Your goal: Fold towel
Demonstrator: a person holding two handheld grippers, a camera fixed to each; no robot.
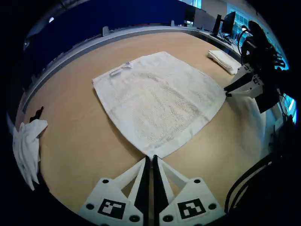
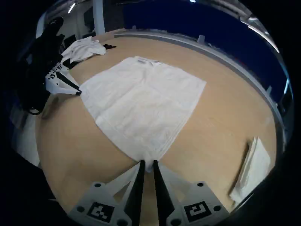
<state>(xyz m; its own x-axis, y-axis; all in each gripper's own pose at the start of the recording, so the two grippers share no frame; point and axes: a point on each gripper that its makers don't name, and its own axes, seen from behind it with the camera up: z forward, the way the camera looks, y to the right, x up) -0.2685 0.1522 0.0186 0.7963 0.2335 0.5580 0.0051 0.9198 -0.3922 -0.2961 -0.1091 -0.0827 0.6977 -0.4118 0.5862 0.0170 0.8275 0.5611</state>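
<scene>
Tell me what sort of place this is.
Probably an office or lab workspace. There are monitors on desks in the background, a blue partition along the far edge, and a big wooden table with the towel spread on it.

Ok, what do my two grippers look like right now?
The left gripper and right gripper match: thin black fingers on white, triangular trussed mounts, each bearing a black-and-white square marker. The right gripper's body is black, with black cables looping off it.
</scene>
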